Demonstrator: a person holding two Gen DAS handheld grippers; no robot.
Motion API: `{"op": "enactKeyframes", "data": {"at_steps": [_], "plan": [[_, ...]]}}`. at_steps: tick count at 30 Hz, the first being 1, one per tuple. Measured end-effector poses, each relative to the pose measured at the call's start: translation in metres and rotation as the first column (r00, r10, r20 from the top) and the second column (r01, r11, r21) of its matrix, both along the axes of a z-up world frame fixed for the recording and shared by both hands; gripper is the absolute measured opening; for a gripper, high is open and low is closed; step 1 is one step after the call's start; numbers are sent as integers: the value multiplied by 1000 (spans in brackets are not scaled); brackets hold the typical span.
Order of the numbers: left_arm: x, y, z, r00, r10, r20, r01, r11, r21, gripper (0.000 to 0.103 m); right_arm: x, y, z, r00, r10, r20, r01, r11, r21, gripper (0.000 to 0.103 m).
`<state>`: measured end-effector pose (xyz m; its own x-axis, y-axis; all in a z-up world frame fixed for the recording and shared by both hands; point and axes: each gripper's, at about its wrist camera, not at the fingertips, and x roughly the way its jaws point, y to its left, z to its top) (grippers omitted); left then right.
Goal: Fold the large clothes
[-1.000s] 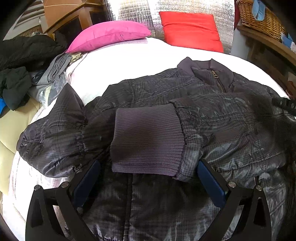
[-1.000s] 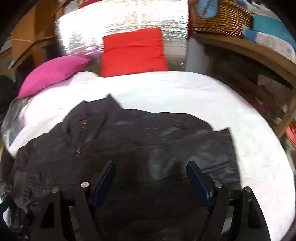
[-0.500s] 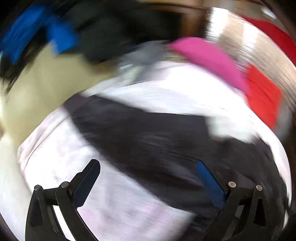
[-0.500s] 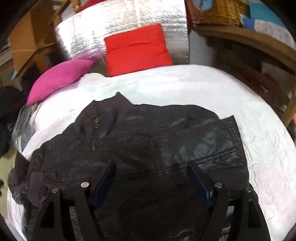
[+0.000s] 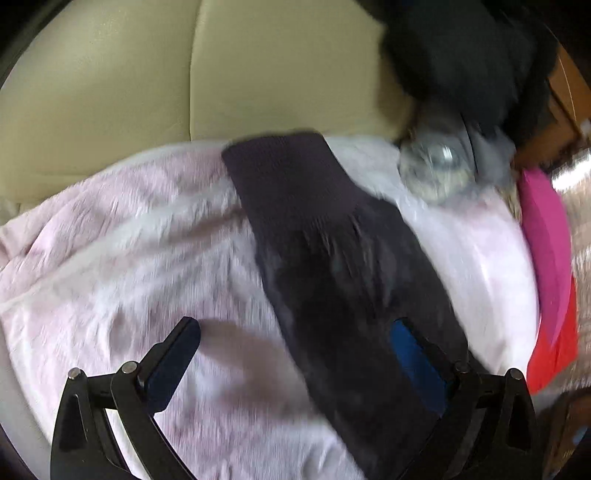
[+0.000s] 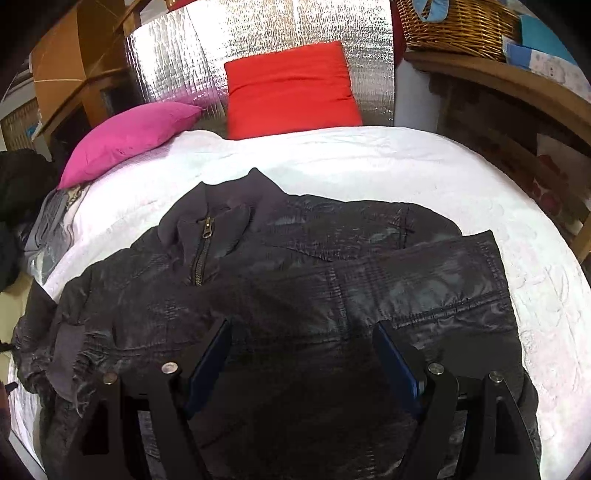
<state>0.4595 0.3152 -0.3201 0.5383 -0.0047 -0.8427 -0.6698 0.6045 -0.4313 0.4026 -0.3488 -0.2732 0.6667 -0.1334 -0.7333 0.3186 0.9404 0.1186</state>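
A dark quilted jacket (image 6: 295, 280) lies face up on the white bed cover (image 6: 369, 158), collar and zipper toward the pillows, one sleeve folded across the chest. My right gripper (image 6: 301, 354) is open and empty, low over the jacket's lower front. In the blurred left wrist view, the jacket's other sleeve (image 5: 351, 280) stretches out over the cover (image 5: 129, 258), its ribbed cuff (image 5: 291, 177) toward the beige cushion. My left gripper (image 5: 295, 350) is open above this sleeve, its right finger over the fabric, holding nothing.
A pink pillow (image 6: 129, 136) and a red pillow (image 6: 291, 92) lie at the head of the bed. A beige cushion (image 5: 184, 74) with dark clothes (image 5: 461, 55) flanks the left side. A wooden shelf with a wicker basket (image 6: 454, 22) stands at the right.
My left gripper swung sharply left, from above the folded sleeve on the chest to the outstretched left sleeve. My right gripper pulled back and rose slightly; the jacket stayed put.
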Motion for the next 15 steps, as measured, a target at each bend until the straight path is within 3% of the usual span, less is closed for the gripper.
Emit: {"op": "enactKeyframes", "data": {"at_steps": [2,3,4,8,13,15], "plan": [[9,4,1,1000,2,25,-3,999,33,102,-1,0,-1,1000,1,-6,-1,1000,-8,82],[16,6,0,999,-13,37,11,999,50,97,-1,-1,-2,1000,-1,-10,0,1000,-12,82],[19,8,-1,999,-27,42,24,997,67,86,0,-1,-4,1000,-3,-13,2,1000,-15,82],[31,7,-3,998,-66,18,62,981,185,59,0,-4,-6,1000,-9,-21,9,1000,-22,82],[22,8,10,995,-73,67,61,983,172,25,-5,-8,-2,1000,-18,-3,17,999,-31,82],[19,-4,29,991,-102,84,82,975,208,20,-8,-10,0,1000,-23,4,23,999,-25,82]]}}
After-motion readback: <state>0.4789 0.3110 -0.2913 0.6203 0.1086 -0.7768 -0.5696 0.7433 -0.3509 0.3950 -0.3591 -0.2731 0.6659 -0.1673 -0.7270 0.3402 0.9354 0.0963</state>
